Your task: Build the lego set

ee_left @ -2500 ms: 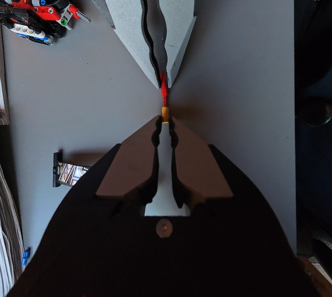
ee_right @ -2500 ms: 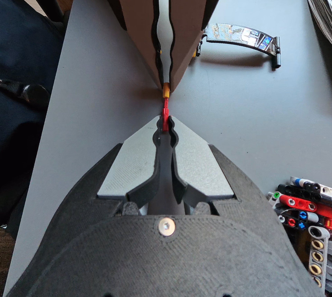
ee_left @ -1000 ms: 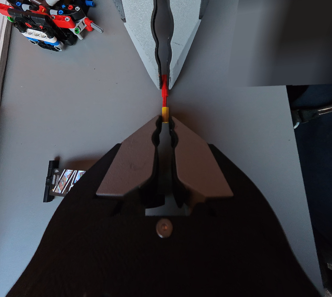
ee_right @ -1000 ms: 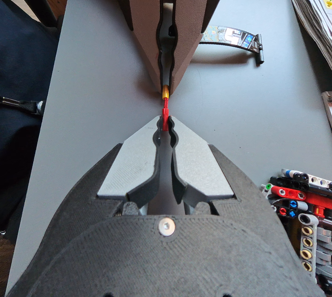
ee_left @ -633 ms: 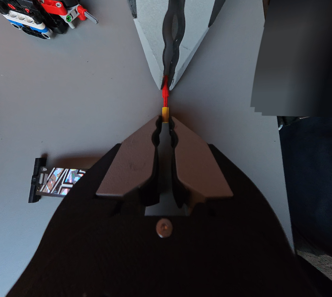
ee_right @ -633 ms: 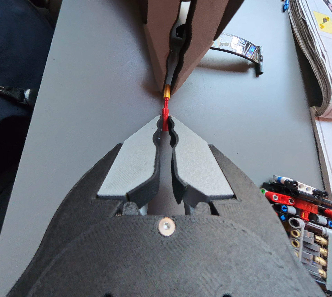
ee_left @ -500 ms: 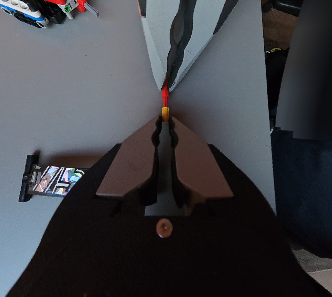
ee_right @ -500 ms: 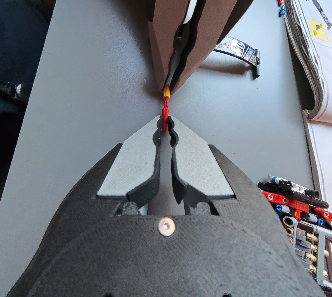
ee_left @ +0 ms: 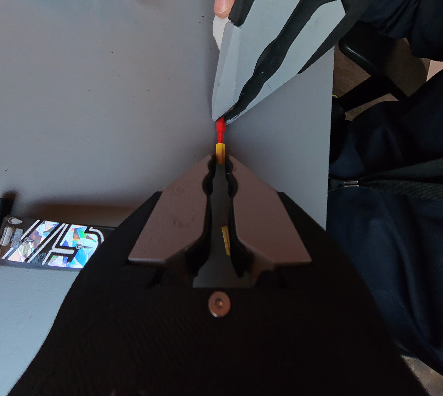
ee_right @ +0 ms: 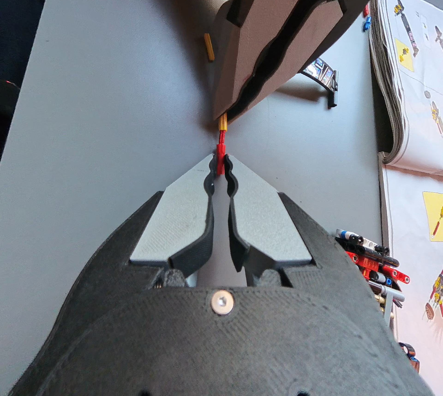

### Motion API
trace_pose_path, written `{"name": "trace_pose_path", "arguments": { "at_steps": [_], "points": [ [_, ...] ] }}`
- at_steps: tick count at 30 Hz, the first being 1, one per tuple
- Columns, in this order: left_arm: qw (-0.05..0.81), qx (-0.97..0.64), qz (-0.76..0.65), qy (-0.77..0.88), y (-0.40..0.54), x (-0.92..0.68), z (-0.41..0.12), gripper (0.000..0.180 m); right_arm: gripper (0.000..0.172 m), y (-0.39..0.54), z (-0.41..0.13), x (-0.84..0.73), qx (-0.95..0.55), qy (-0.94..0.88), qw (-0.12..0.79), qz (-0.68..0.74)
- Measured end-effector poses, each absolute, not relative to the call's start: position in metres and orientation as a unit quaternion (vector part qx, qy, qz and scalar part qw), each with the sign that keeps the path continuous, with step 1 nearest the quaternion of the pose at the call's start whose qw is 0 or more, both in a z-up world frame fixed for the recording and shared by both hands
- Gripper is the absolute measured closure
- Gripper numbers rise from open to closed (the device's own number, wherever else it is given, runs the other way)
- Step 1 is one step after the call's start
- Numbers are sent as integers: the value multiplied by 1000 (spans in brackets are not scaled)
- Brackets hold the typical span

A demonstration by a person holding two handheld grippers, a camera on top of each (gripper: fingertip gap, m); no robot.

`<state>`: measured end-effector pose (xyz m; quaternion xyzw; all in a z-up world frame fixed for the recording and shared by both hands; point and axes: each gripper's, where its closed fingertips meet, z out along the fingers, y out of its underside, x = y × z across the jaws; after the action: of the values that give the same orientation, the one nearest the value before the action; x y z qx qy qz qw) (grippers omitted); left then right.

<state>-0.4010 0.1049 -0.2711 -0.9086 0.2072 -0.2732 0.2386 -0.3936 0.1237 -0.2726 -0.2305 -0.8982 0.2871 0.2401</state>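
Tilting further now, both hand-held grippers: left hand-held gripper (ee_left: 220,159) is pinching the yellow sleeve (ee_left: 220,153), right hand-held gripper (ee_right: 220,161) is pinching the red pin (ee_right: 220,159); skewed alignment is risking a jam or slip.

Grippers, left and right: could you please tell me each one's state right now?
Left gripper: closed on the yellow bush.
Right gripper: closed on the red axle pin.

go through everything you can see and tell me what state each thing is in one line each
Left claw: shut on the yellow sleeve.
Right claw: shut on the red pin.
Yellow sleeve: gripped at one end, red pin entering the other.
Red pin: gripped, its thin end in the sleeve.
Yellow rod: lying loose on the table.
Booklet: lying open.
Brick model: partly built, resting on the table.
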Motion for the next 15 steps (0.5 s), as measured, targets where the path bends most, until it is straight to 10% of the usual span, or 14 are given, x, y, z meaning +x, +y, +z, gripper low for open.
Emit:
{"name": "trace_pose_path", "arguments": {
  "at_steps": [15],
  "points": [
    [250,-909,-261,210,108,-398,-272,176,169,122,-273,-393,-242,-898,228,289]
  ]
}}
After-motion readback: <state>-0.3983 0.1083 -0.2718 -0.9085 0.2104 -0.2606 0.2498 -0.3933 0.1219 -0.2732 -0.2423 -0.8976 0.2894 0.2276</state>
